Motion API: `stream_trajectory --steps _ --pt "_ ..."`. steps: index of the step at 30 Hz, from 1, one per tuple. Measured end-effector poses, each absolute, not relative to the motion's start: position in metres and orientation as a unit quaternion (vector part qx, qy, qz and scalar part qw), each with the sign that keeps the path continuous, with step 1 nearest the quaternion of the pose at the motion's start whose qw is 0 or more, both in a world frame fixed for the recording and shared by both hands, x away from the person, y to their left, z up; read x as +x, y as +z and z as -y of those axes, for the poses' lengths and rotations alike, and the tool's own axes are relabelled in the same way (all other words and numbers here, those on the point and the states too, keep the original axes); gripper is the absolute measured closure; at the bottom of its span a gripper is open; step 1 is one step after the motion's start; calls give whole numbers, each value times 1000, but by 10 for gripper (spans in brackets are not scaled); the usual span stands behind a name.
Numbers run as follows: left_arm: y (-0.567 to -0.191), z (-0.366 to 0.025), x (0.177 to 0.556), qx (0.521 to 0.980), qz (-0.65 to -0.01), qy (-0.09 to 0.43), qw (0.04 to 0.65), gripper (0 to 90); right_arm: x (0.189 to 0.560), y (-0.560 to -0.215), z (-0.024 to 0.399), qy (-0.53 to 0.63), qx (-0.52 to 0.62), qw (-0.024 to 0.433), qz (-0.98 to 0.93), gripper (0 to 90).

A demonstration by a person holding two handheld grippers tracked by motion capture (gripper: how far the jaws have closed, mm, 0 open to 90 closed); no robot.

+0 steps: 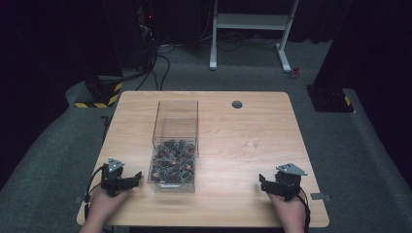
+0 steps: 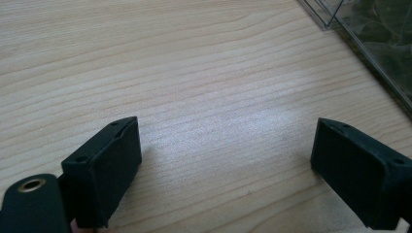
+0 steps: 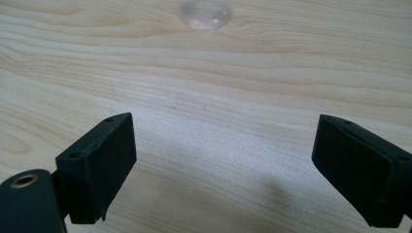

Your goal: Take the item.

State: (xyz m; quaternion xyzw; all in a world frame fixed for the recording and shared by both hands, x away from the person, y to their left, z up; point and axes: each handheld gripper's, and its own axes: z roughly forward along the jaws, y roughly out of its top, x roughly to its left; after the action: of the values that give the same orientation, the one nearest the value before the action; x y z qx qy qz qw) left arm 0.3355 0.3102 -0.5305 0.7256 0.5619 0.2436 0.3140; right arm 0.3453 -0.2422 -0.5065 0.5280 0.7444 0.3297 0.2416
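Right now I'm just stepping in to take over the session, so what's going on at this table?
A person sits at a wooden table holding a two-jaw gripper in each hand. The left gripper rests just beside a clear plastic box of small dark pieces, its jaws open and holding nothing. The right gripper sits on bare table further off, also open and empty. A small clear disc lies ahead of it. Nothing has been picked up.

Left gripper (image 1: 137, 175) rests just beside the clear box (image 1: 174, 145); right gripper (image 1: 262, 182) well apart.
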Motion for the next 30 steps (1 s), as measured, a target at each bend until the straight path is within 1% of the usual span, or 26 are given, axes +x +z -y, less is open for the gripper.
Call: stream_trajectory --steps 21,30 --pt "-530 -310 335 726 -561 244 313 113 338 -492 232 353 506 250 -747 104" --pt "-530 -310 335 726 -561 244 313 113 338 -487 230 373 491 241 -749 129"
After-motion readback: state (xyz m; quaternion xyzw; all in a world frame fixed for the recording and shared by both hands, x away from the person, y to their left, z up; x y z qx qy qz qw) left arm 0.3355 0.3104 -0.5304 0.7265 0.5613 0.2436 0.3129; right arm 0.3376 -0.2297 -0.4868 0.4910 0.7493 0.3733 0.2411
